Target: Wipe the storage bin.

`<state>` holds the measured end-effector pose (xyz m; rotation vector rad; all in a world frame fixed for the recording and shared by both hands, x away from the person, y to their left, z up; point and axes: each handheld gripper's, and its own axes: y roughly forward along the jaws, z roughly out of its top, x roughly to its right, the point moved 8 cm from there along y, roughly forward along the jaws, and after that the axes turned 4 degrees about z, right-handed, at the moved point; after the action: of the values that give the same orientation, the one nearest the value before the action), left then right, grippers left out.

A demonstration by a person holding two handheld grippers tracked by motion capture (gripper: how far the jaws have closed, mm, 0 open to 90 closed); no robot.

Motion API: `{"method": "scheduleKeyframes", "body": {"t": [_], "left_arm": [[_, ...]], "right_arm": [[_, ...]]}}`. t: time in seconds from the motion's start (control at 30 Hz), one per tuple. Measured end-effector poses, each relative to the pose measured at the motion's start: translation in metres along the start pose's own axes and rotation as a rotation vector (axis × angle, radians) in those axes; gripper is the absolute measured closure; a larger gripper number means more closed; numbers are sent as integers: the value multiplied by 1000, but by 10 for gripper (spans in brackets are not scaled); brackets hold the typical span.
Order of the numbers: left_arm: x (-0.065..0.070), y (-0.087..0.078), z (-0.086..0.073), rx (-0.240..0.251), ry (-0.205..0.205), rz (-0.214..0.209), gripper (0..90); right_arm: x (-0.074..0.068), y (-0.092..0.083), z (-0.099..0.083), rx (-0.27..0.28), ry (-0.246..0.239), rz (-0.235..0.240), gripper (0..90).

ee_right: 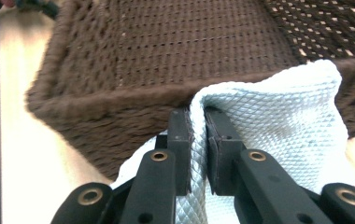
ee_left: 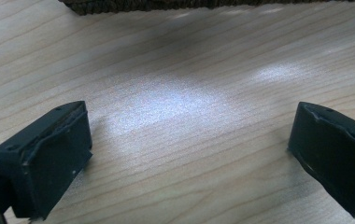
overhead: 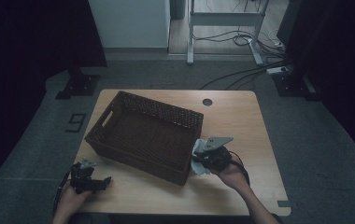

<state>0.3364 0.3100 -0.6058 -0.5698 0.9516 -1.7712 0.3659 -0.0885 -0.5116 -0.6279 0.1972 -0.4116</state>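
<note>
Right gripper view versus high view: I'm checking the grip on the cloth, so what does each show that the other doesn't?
The right gripper view alone shows the right tool pinching a fold of the white cloth between its pads, with the cloth's diamond weave, at the basket rim.

The high view alone shows the whole wooden table, the left tool resting on it away from the basket, and the grey floor.

Both share the brown woven basket, the cloth beside its near corner, and the right tool.
</note>
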Motion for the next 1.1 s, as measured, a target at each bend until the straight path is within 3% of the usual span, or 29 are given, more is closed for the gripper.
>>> {"method": "scheduleKeyframes", "body": {"t": [0.57,0.93,1.1], "left_arm": [[0,0,0,-1,1,-1,0],[1,0,0,-1,2,-2,0],[1,0,0,-1,2,-2,0]], "right_arm": [[-50,4,-1,-10,-46,99,817],[-89,14,4,-42,-130,169,817],[-89,16,3,-46,-130,180,834]]}}
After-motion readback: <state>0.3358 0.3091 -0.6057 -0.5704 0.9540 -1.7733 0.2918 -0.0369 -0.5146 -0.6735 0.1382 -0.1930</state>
